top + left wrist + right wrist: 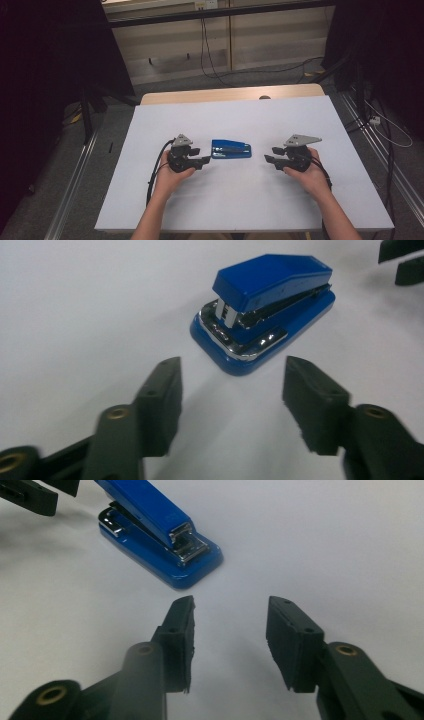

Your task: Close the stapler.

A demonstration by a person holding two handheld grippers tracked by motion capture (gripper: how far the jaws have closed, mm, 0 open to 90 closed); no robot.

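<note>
Approach matters: both tools, left (pixel 204 161) and right (pixel 268 159), gape empty beside the blue plastic stapler (pixel 231 149); square up, probably lengthwise, before closing.

The stapler (pixel 231 149) lies on the table (pixel 240 200) between the left tool (pixel 206 161) and right tool (pixel 266 155).

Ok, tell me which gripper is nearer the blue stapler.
Left. The left gripper sits just off the blue stapler's left end, jaws open toward it without touching. The right gripper faces its other end across a wider gap, jaws also open and empty.
</note>
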